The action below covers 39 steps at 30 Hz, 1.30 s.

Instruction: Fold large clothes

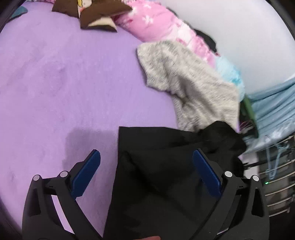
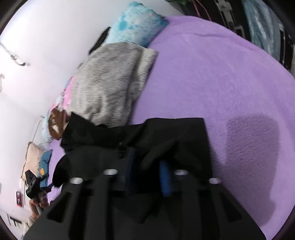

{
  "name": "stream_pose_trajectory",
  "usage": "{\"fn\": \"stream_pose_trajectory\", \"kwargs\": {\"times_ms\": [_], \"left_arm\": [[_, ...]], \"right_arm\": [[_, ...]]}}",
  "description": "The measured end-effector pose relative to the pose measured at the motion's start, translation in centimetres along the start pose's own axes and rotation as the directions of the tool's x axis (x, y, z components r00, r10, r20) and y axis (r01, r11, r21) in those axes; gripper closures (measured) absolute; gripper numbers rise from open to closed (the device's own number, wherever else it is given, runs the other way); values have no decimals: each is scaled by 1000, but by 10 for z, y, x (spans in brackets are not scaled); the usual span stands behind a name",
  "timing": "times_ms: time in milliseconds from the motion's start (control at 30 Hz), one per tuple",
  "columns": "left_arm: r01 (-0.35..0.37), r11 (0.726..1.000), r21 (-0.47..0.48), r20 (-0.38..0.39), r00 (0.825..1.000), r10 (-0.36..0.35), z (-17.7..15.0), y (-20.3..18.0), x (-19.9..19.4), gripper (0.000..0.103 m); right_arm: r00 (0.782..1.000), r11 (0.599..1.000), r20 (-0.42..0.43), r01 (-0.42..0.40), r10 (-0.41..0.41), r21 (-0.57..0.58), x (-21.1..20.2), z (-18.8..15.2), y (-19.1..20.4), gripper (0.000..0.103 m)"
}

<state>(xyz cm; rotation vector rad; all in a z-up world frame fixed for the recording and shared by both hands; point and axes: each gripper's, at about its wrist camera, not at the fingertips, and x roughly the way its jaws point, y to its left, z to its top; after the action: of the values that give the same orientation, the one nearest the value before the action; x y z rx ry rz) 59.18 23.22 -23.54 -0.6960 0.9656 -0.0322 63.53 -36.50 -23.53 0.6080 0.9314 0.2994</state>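
A black garment (image 1: pixel 162 169) lies on the purple bedspread (image 1: pixel 73 83). My left gripper (image 1: pixel 146 157) is open above it, its blue fingers (image 1: pixel 86 171) wide apart and empty. In the right wrist view the black garment (image 2: pixel 166 136) is bunched between my right gripper's (image 2: pixel 149 166) blue fingers (image 2: pixel 166 181), which stand close together and are shut on a fold of it. The other hand-held gripper (image 2: pixel 33 184) shows at the lower left of that view.
A folded grey fuzzy garment (image 1: pixel 186 83) lies beyond the black one, also in the right wrist view (image 2: pixel 110 81). Pink (image 1: pixel 156 20), light blue (image 2: pixel 136 24) and brown (image 1: pixel 95 16) pillows line the wall. A rack with hangers (image 1: pixel 276 175) stands beside the bed.
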Motion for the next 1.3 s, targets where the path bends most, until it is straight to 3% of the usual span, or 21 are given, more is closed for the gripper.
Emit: {"fn": "stream_pose_trajectory", "kwargs": {"times_ms": [67,200,300,467,567,667,767,867,933,1133,1200,1300], "left_arm": [[1,1000,-10,32,999,0,-7,-3,-19,7],[-38,999,10,101,994,37,-52,-21,-51,7],[-141,990,27,119,983,137,-100,-31,-60,7],[-233,972,32,169,960,224,-174,-29,-67,7],[-243,968,68,149,961,231,-195,-23,-57,7],[-209,975,79,104,974,201,-207,-14,-45,7],[-167,982,85,45,985,164,-206,-10,-35,7],[-199,965,170,58,980,192,-211,-17,-31,7],[-223,950,220,45,975,218,-212,-20,-25,7],[-196,953,231,-2,979,202,-205,-9,-14,7],[-220,939,264,-11,973,231,-202,-9,-11,7],[-247,925,289,-39,962,269,-198,1,-7,7]], "right_arm": [[999,1000,45,-3,3,-1,-15,-2,7,22],[990,998,121,-69,68,6,-45,-2,20,12],[986,996,143,-86,89,-27,-59,-5,33,11],[984,989,162,-48,70,-137,-74,-19,62,8],[990,963,132,-9,46,-268,-71,-35,92,7],[997,895,78,39,-5,-444,-53,-56,133,7],[999,796,31,45,-33,-604,-25,-80,182,7],[998,707,-9,32,-55,-706,13,-102,234,7],[997,676,-49,10,-68,-737,40,-114,261,7],[983,600,-158,-69,-97,-797,123,-148,335,7],[979,582,-162,-58,-127,-811,146,-153,352,7],[975,496,-98,14,-198,-868,178,-160,372,7]]}}
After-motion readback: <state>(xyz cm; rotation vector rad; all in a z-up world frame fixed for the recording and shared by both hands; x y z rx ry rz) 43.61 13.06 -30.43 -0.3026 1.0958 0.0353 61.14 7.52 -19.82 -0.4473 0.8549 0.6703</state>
